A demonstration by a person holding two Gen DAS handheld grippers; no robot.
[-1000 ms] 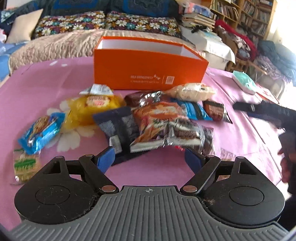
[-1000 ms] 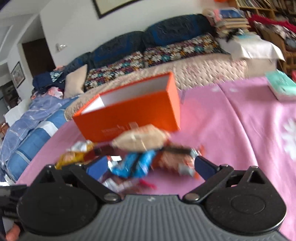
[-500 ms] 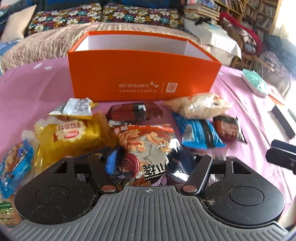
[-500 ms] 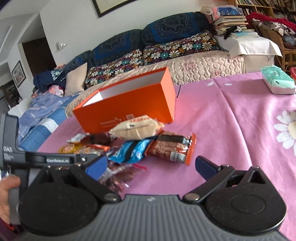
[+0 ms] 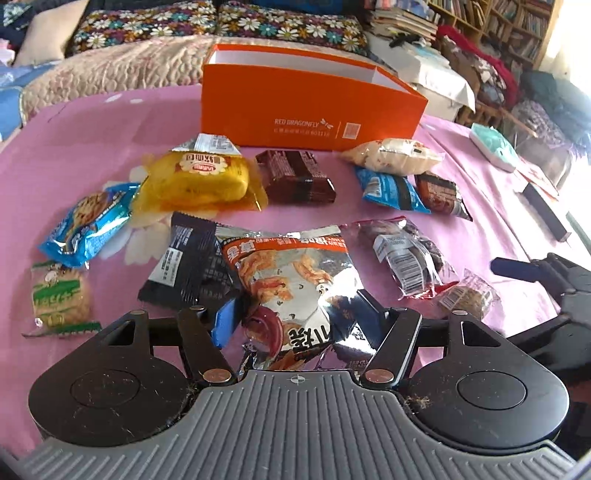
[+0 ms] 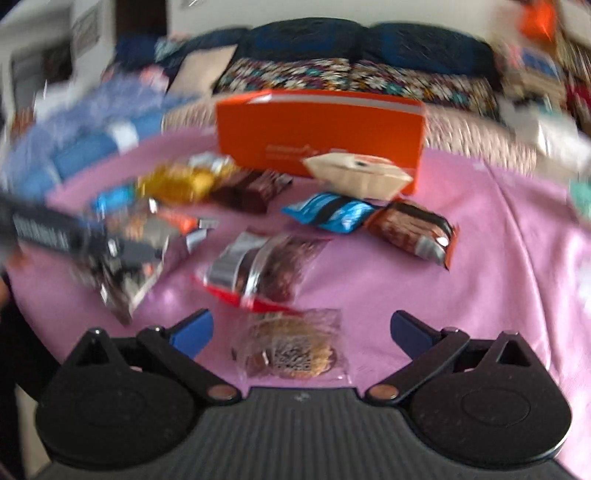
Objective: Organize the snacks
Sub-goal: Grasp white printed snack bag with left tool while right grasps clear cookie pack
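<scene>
Silver-and-orange foil crumples between your left gripper's (image 5: 295,321) blue pads (image 5: 224,320) — the jaws are easing apart a touch, yet the chip bag (image 5: 291,275) sits pinched between them, its lower end bunched against the tool's body. You seem to have it by the near end so the rest can hang free on the way to the box (image 5: 310,107), which stands open-topped at the far side of the spread, its long wall facing you and its mouth clear for a drop from above.

Your right gripper (image 6: 301,328) hovers with its jaws spread wide and nothing in them. A clear-wrapped cookie (image 6: 291,350) lies on the cloth right under the gap, which looks like your next pick; the view there is blurred, so whether the pads touch it cannot be told.

The other snacks are scattered flat and mostly apart on the pink cloth (image 5: 103,122) — a yellow cake (image 5: 199,181), a brown bar (image 5: 295,177), a blue pack (image 5: 391,188), a black pack (image 5: 188,266) partly under the chip bag — easy for either tool to reach.

Behind the table a quilted sofa (image 5: 110,70) carries floral cushions, and bookshelves (image 5: 517,26) with stacked clutter fill the right of the room.
</scene>
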